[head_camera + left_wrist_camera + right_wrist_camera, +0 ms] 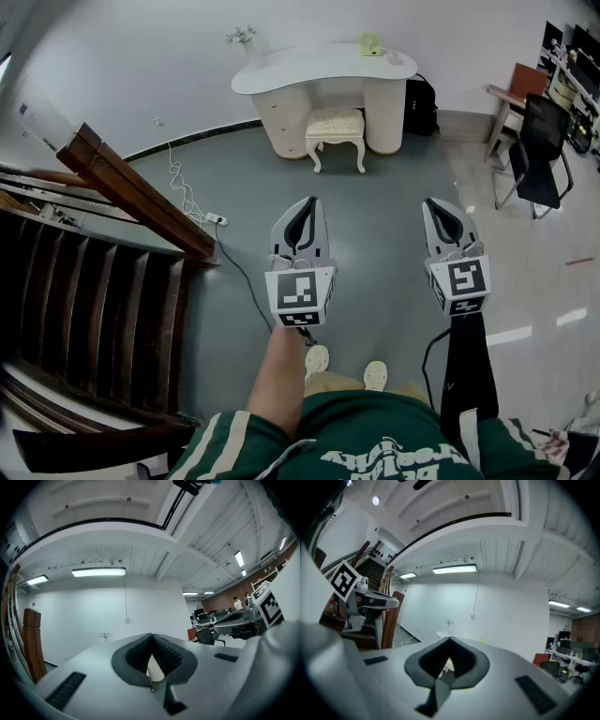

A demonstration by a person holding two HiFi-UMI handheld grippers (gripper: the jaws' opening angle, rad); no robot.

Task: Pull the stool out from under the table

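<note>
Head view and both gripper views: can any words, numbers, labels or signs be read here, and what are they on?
White lettering on the person's green sweatshirt: cut off at the picture's bottom edge, unreadable.
Black-and-white square markers on the left gripper and the right gripper: coded patterns, with no letters or numbers.
Elsewhere in the three views: no legible text.

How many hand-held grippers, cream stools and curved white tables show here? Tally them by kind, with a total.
Hand-held grippers: 2, left hand-held gripper, right hand-held gripper
Curved white table: 1
Cream stool: 1
Total: 4
</note>
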